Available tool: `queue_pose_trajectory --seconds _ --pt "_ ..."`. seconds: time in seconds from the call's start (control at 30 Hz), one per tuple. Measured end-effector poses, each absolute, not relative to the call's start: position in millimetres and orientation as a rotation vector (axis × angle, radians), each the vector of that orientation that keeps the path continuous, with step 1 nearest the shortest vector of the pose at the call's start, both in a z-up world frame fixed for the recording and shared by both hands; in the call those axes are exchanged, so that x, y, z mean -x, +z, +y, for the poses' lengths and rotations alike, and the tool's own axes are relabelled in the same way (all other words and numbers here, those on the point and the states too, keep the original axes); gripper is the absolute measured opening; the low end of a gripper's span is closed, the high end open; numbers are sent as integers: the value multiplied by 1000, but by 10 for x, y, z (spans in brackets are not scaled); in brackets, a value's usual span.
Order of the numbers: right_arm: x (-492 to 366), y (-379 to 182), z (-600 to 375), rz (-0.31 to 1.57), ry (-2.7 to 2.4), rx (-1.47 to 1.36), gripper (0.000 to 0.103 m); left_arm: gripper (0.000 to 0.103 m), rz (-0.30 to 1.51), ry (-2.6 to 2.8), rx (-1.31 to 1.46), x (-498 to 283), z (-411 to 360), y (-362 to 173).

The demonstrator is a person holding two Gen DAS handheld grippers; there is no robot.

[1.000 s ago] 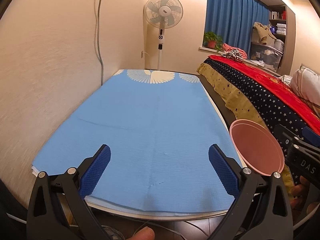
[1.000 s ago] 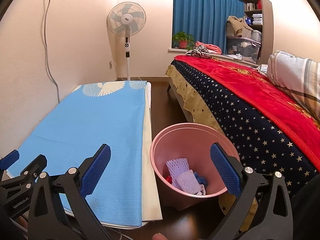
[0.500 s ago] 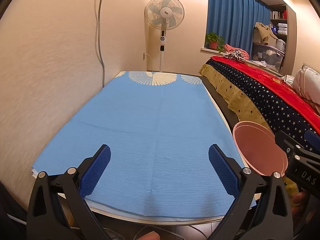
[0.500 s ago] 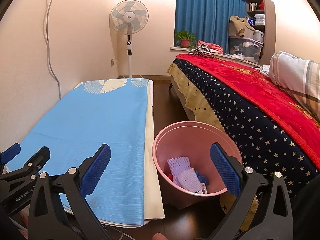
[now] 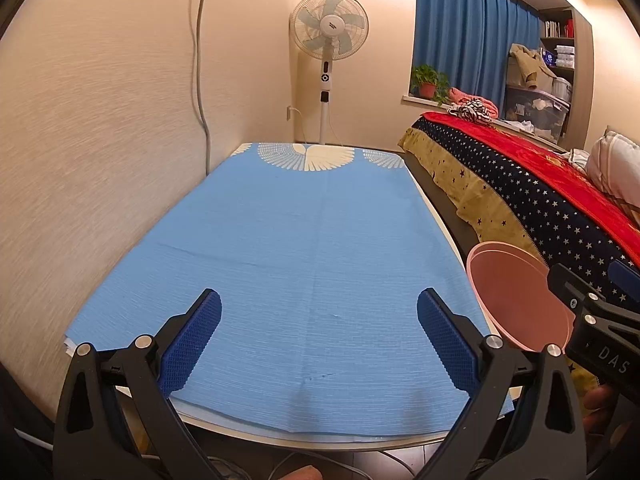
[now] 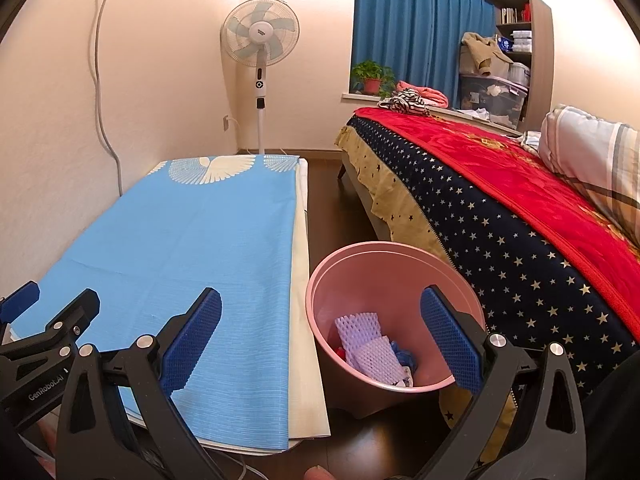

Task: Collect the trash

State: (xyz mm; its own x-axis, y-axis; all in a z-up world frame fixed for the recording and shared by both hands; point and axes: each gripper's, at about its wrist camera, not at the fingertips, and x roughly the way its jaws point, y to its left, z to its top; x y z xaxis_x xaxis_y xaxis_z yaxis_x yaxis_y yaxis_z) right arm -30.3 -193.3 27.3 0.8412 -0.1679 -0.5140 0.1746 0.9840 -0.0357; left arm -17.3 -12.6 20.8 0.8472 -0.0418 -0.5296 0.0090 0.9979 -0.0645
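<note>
A pink waste bin [image 6: 400, 264] stands on the dark floor between the low table and the bed. Inside it lie white foam netting [image 6: 370, 344] and blue and red scraps [image 6: 404, 356]. My right gripper [image 6: 320, 340] is open and empty, held just in front of the bin, with its right finger over the bin's rim. My left gripper [image 5: 319, 340] is open and empty above the near end of the blue tablecloth [image 5: 312, 240]. The bin's rim [image 5: 516, 296] shows at the right of the left wrist view, partly behind the right gripper's body [image 5: 600, 336].
The table [image 6: 188, 248] runs along the left wall, with a cream layer [image 6: 302, 320] showing at its right edge. A bed with a starred red and navy cover [image 6: 520, 208] lies to the right. A standing fan [image 6: 261, 40] is at the far wall. A cable [image 5: 200, 80] hangs down the wall.
Both grippers have drawn back and risen slightly, so the table and bin appear a little farther. Both stay open and empty.
</note>
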Motion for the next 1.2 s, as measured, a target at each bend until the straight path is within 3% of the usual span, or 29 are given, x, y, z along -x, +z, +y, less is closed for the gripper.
queue_pose_trajectory --seconds 1.2 --pt "325 265 -1932 541 -186 -9 98 95 568 -37 52 177 -147 175"
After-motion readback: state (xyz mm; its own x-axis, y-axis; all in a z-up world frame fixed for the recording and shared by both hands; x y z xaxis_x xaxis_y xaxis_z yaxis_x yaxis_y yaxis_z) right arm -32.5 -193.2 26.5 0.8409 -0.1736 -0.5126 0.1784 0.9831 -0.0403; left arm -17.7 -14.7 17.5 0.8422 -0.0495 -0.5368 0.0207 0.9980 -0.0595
